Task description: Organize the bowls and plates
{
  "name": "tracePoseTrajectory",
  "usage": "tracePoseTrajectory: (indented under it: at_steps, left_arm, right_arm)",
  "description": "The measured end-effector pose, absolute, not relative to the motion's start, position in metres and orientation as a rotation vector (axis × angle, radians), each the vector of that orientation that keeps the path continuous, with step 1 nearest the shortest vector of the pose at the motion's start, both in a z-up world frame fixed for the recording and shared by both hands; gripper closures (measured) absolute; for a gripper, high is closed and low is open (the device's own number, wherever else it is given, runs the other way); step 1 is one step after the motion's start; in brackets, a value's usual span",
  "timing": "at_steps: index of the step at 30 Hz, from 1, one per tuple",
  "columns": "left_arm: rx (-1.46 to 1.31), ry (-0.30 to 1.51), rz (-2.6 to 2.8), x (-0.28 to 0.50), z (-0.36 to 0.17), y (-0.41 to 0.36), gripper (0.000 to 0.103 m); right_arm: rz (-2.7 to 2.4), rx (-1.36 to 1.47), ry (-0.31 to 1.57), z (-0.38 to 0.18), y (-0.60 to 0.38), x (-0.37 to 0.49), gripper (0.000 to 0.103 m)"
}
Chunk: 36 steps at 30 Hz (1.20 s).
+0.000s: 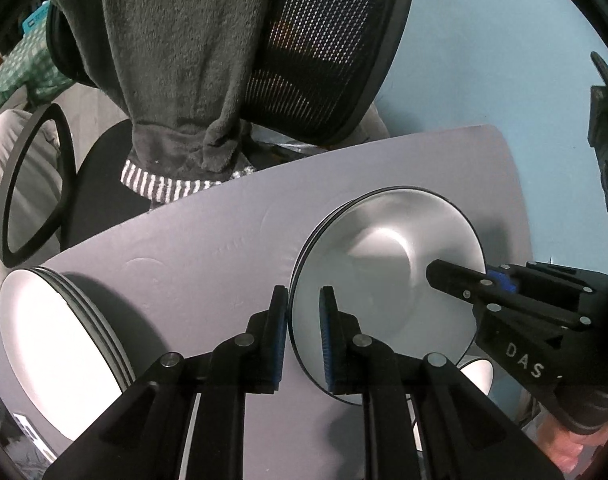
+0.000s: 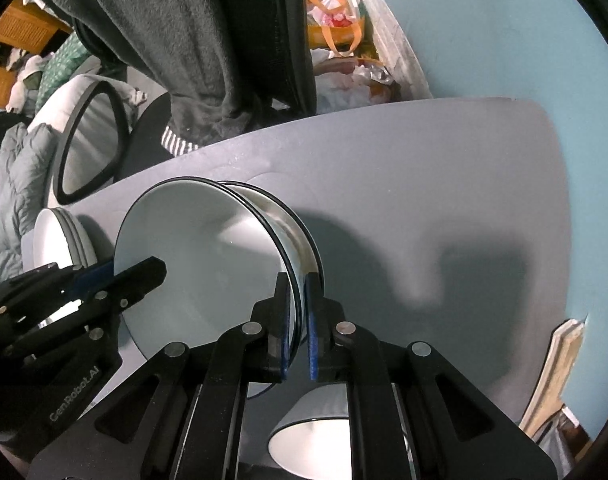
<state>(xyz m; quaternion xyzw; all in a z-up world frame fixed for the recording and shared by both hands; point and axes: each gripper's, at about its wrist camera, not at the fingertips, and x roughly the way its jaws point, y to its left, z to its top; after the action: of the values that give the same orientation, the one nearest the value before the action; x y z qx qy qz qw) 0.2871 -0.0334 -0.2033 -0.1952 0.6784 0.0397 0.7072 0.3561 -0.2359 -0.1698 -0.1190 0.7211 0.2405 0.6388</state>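
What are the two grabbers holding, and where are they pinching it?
Both hold one white bowl by its rim: the left gripper pinches one side, the right gripper the opposite side.

To your right of the bowls (image 2: 208, 248) the grey table (image 2: 424, 200) lies bare out to its rounded edge, so a gripper can pass freely there. On your left the stack of plates (image 1: 60, 344) stands near the table's edge, with a bare strip of tabletop between it and the bowls. Behind the table, a chair (image 1: 332, 48) draped with a dark fleece (image 1: 176, 60) blocks the far side, and a smaller bowl (image 2: 312, 436) sits close on the near side.
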Motion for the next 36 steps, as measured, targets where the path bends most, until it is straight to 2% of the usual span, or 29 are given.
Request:
tracePoseTrajectory:
  at_steps: [6,10,14,18,22,24,34,36]
  left_arm:
    - [-0.457,1.516,0.091,0.287,-0.205,-0.031,0.086]
    - [-0.459,1.507,0.089,0.285,-0.200,-0.032,0.083]
    - [-0.454,1.496,0.095,0.281,-0.195,-0.031,0.082]
    - [-0.448,1.455,0.110,0.274,-0.184,-0.028,0.068]
    - [-0.440,1.396,0.120,0.261,-0.165,-0.029,0.060]
    - [-0.426,1.373,0.129,0.255,-0.156,-0.029,0.050]
    - [-0.417,1.221,0.157,0.210,-0.092,-0.026,0.045]
    - [-0.424,1.192,0.158,0.199,-0.079,-0.025,0.043]
  right_arm:
    - [0.555,-0.256,1.664,-0.166,-0.238,0.358,0.091]
    - [0.558,-0.221,1.661,-0.160,-0.243,0.359,0.075]
    - [0.557,-0.244,1.651,-0.157,-0.248,0.360,0.075]
    - [0.546,-0.265,1.626,-0.153,-0.254,0.358,0.073]
    - [0.537,-0.278,1.575,-0.139,-0.260,0.354,0.060]
    - [0.531,-0.288,1.533,-0.128,-0.262,0.350,0.053]
    - [0.560,-0.311,1.324,-0.068,-0.262,0.320,0.035]
    - [0.576,-0.303,1.275,-0.052,-0.260,0.310,0.035]
